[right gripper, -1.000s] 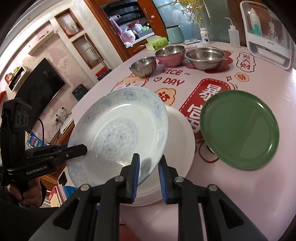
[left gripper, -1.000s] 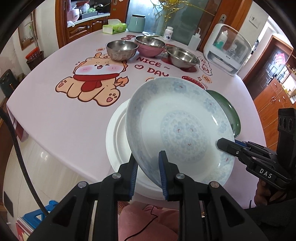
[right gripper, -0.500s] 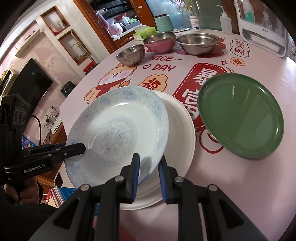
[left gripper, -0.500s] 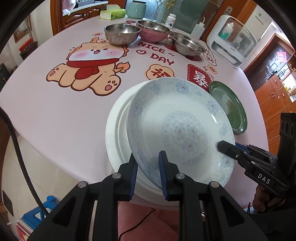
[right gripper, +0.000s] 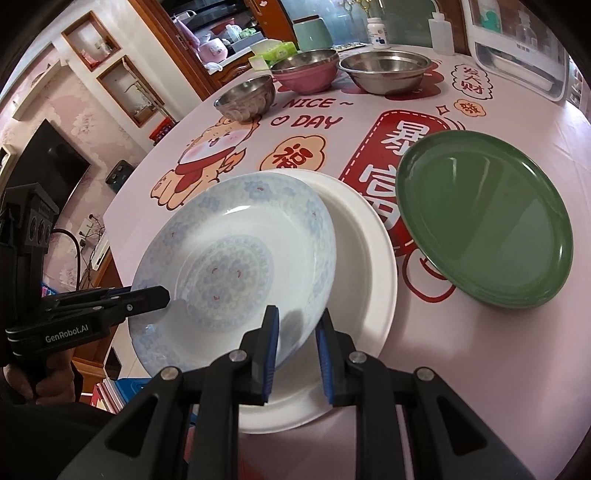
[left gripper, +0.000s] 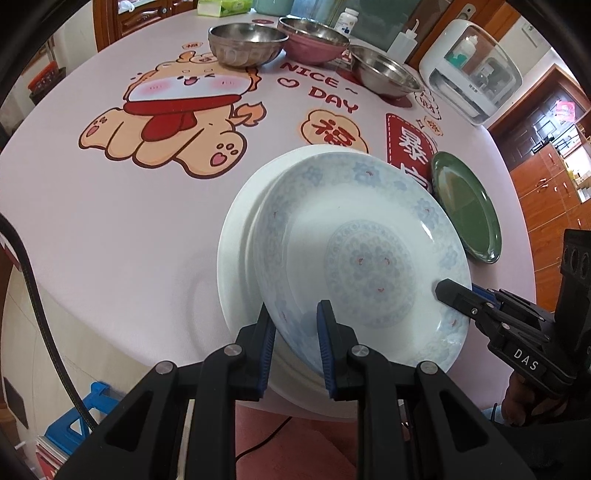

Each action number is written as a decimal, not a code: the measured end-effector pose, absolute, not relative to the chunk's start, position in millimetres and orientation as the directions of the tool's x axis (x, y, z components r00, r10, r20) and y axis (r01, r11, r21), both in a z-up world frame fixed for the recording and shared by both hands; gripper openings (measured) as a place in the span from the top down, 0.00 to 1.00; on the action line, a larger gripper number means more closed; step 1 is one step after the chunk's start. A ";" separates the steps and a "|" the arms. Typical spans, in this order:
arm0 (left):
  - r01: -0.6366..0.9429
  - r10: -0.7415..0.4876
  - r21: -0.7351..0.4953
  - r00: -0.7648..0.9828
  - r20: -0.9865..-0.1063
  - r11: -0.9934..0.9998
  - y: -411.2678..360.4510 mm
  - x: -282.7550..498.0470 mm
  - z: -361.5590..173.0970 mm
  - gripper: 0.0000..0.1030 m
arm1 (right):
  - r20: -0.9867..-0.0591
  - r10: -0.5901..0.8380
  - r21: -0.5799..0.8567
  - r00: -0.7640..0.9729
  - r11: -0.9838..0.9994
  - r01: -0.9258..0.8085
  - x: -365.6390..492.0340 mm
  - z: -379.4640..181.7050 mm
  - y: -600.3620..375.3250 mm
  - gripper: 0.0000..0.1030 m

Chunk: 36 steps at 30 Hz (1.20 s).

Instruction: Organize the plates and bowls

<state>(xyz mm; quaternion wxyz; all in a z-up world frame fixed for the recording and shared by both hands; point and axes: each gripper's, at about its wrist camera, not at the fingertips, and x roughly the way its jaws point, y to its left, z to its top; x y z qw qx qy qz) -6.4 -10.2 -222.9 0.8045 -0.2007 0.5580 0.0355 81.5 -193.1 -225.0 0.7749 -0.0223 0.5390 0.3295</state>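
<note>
A blue-patterned white plate point(left gripper: 362, 254) is held by both grippers just above a plain white plate point(left gripper: 236, 251) near the table's front edge. My left gripper point(left gripper: 295, 332) is shut on its near left rim. My right gripper point(right gripper: 295, 332) is shut on its near right rim; the patterned plate point(right gripper: 236, 258) and the white plate point(right gripper: 365, 251) show in the right wrist view too. A green plate point(right gripper: 484, 218) lies flat to the right; it also shows in the left wrist view point(left gripper: 465, 206). Three bowls stand at the back: a steel one point(left gripper: 245, 44), a pink one point(left gripper: 314, 40) and a wide steel one point(left gripper: 384, 75).
A white appliance point(left gripper: 472, 74) stands at the back right beside a squeeze bottle point(left gripper: 404, 38). A pill bottle point(right gripper: 376, 33), a teal canister point(right gripper: 310, 35) and a tissue box point(right gripper: 273, 51) line the far edge. The round table point(left gripper: 92, 221) has a pink cartoon cloth.
Both grippers have lowered the patterned plate towards the white plate and tilted it flatter. The views now look more steeply down on the table.
</note>
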 end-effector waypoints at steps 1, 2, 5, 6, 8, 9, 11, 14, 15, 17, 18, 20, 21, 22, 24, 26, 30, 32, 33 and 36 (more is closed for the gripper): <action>-0.281 -0.168 -0.283 0.370 -0.913 0.917 -10.5 -5.6 -223.8 0.81 | -0.854 0.479 0.316 0.202 0.787 -0.530 81.6 -225.8 -193.0 0.81; -0.280 -0.171 -0.283 0.366 -0.915 0.917 -10.3 -4.8 -225.0 0.81 | -0.858 0.472 0.311 0.203 0.792 -0.526 81.8 -226.6 -193.0 0.81; -0.279 -0.174 -0.285 0.362 -0.916 0.917 -10.1 -2.7 -226.8 0.81 | -0.863 0.461 0.302 0.207 0.800 -0.519 82.2 -228.2 -193.9 0.81; -0.279 -0.174 -0.285 0.364 -0.915 0.917 -9.3 -2.9 -226.6 0.81 | -0.863 0.460 0.300 0.209 0.800 -0.519 82.2 -228.1 -194.3 0.81; -0.281 -0.174 -0.286 0.364 -0.915 0.916 -8.7 -1.6 -226.8 0.81 | -0.864 0.458 0.299 0.209 0.801 -0.518 82.2 -228.3 -194.9 0.81; -0.284 -0.174 -0.286 0.362 -0.916 0.915 -8.3 -0.7 -227.5 0.81 | -0.865 0.456 0.297 0.208 0.801 -0.520 81.9 -228.6 -194.6 0.81; -0.288 -0.173 -0.287 0.362 -0.916 0.914 -7.5 -0.1 -227.4 0.81 | -0.872 0.444 0.285 0.204 0.801 -0.527 80.6 -229.3 -192.7 0.81; -0.299 -0.167 -0.285 0.365 -0.916 0.911 -5.9 -1.0 -226.1 0.81 | -0.883 0.427 0.267 0.196 0.799 -0.538 78.6 -230.9 -190.5 0.80; -0.302 -0.166 -0.285 0.366 -0.916 0.909 -5.5 -1.4 -226.0 0.81 | -0.887 0.421 0.262 0.191 0.798 -0.542 77.8 -232.0 -189.9 0.79; -0.311 -0.160 -0.284 0.369 -0.915 0.907 -4.3 -2.2 -225.3 0.81 | -0.887 0.420 0.258 0.191 0.795 -0.549 77.2 -231.4 -189.8 0.79; -0.314 -0.158 -0.285 0.375 -0.914 0.906 -3.5 -2.9 -224.0 0.81 | -0.888 0.418 0.255 0.191 0.794 -0.552 76.9 -231.1 -189.6 0.79; -0.318 -0.145 -0.281 0.390 -0.909 0.906 -2.2 -3.3 -219.4 0.80 | -0.888 0.419 0.254 0.190 0.790 -0.558 76.6 -230.4 -190.3 0.79; -0.316 -0.138 -0.276 0.397 -0.907 0.907 -2.3 -3.6 -216.9 0.80 | -0.888 0.420 0.253 0.190 0.789 -0.560 76.7 -230.1 -190.6 0.79; -0.316 -0.130 -0.273 0.406 -0.905 0.909 -2.5 -4.0 -214.2 0.80 | -0.888 0.420 0.253 0.188 0.787 -0.563 76.5 -229.7 -191.1 0.79; -0.317 -0.119 -0.268 0.420 -0.900 0.910 -3.2 -4.1 -208.9 0.80 | -0.888 0.419 0.249 0.187 0.783 -0.570 76.4 -228.6 -191.2 0.79; -0.319 -0.102 -0.257 0.432 -0.896 0.912 -5.0 -3.9 -203.3 0.79 | -0.889 0.416 0.240 0.190 0.778 -0.581 76.0 -227.1 -191.4 0.79; -0.318 -0.075 -0.238 0.449 -0.891 0.918 -10.6 -2.3 -194.1 0.78 | -0.884 0.415 0.212 0.216 0.767 -0.606 73.6 -220.2 -195.0 0.79; -0.317 -0.074 -0.240 0.457 -0.886 0.918 -13.5 -1.1 -189.8 0.78 | -0.875 0.420 0.198 0.239 0.762 -0.617 72.6 -214.5 -198.1 0.78; -0.315 -0.070 -0.237 0.461 -0.885 0.919 -15.6 -0.8 -187.6 0.78 | -0.873 0.418 0.185 0.250 0.761 -0.622 72.0 -212.3 -199.9 0.77; -0.308 -0.062 -0.230 0.472 -0.879 0.923 -24.5 1.9 -180.7 0.78 | -0.869 0.415 0.166 0.269 0.757 -0.633 70.6 -208.4 -205.2 0.71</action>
